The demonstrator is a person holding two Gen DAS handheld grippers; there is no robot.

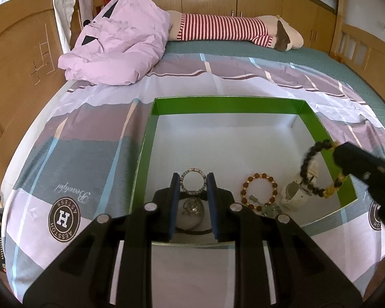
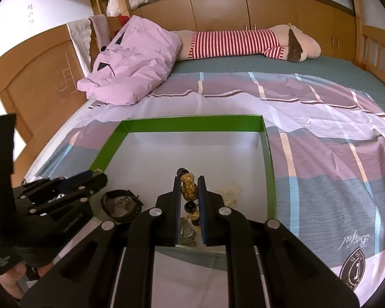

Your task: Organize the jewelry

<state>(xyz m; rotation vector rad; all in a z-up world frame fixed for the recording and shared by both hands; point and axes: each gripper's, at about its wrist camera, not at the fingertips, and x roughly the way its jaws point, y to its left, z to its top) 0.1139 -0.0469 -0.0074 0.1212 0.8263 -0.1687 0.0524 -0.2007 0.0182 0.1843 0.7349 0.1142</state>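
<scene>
Box (image 1: pixel 151 141) (green-walled) holds beaded bracelet (image 1: pixel 260 188), perhaps watch (image 1: pixel 295 195); right claw (image 2: pixel 189 187) grips black-gold bracelet (image 2: pixel 188 184); left claw (image 1: pixel 193 179) narrow.

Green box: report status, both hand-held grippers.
Right hand-held gripper shut on black-and-gold bead bracelet, above green box. Left hand-held gripper holds silver bangle. Nothing blocking.

right gripper (image 2: pixel 190 195) clamping beaded bracelet (image 2: pixel 188 186), green box (image 2: pixel 192 125)

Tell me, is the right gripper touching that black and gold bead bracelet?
Touching. In the right wrist view the right gripper is shut on the bead bracelet; the left wrist view shows it dangling from the gripper above the green box.
</scene>
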